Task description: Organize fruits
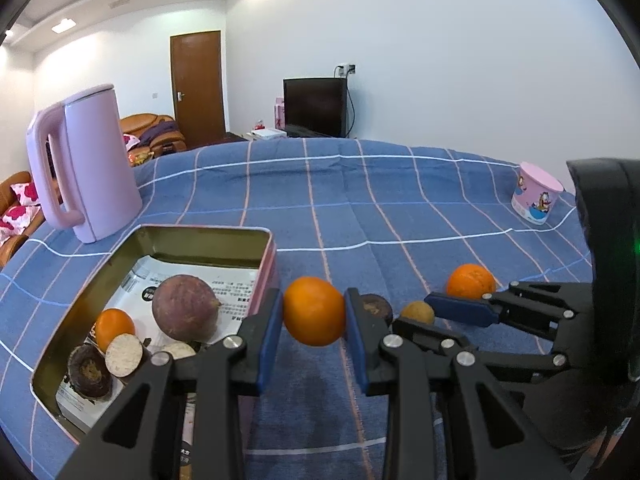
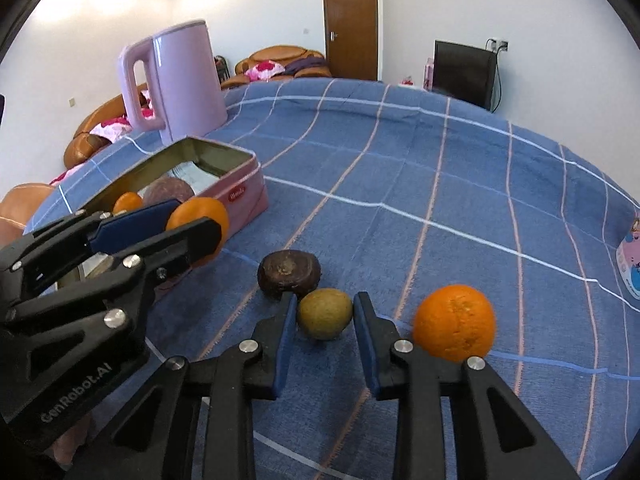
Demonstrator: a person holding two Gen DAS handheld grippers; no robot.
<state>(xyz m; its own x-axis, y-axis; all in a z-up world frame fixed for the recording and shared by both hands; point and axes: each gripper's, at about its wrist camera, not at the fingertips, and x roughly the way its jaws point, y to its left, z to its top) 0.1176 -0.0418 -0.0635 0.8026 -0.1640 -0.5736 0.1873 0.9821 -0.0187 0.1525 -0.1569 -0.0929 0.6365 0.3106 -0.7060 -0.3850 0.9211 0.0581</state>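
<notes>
My left gripper is shut on an orange, held just above the cloth beside the open pink tin. The tin holds a purple round fruit, a small orange and cut dark fruit halves. My right gripper is shut on a small yellow-green fruit that rests on the cloth, with both pads against its sides. A dark brown fruit lies just behind it. A second orange sits on the cloth to the right of the right gripper.
A tall pink kettle stands behind the tin. A pink printed cup sits at the far right of the blue checked cloth. The two grippers are close side by side, the left one near the tin's corner.
</notes>
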